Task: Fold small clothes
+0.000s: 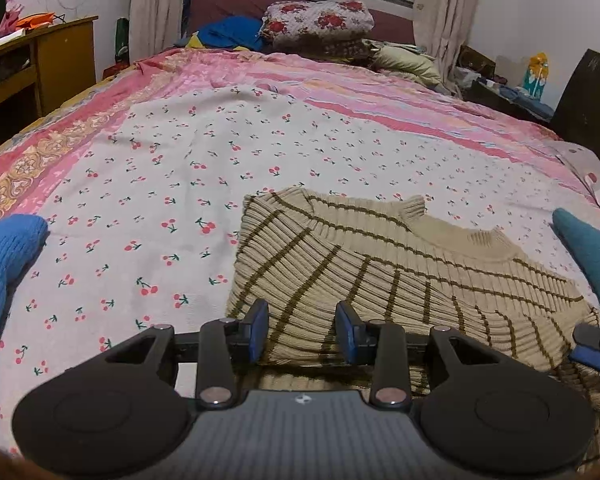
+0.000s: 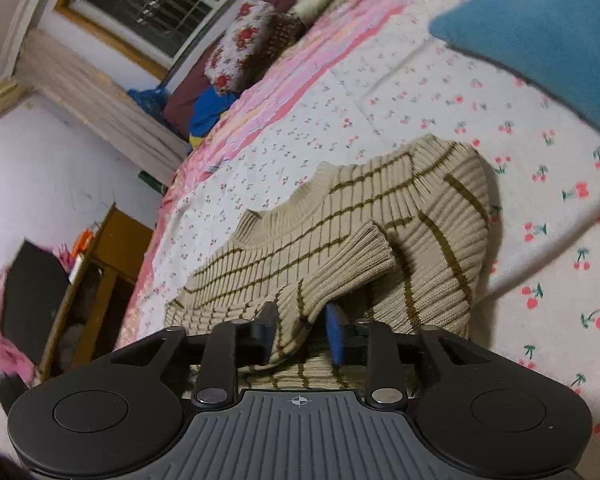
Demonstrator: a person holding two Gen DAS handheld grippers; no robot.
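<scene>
Room: a bedroom with a bed under a cherry-print sheet, a curtained window beyond it and a wooden desk at one side.
Landmark: the beige striped knit sweater lies near the bed's front edge, partly folded, its collar toward the window.
Left gripper: jaws part open and empty, poised over the sweater's near hem; the knit shows between the pads but neither pad presses on it.
Right gripper: jaws part open with a fold of the sweater draped between them; the cloth hangs slack, so it looks released rather than pinched.
Sleeve: a ribbed cuff lies turned in over the sweater's body, just beyond the right jaws.
Around the sweater: a blue knit garment to its left and a teal one to its right, both apart from it; floral pillows well beyond its collar.
Step in hand, as judged: laying a folded part down and letting go.
Doing it well: draw the right jaws straight back so the fold does not drag, flatten the bulge beside the cuff, then square the edges before the next fold.
</scene>
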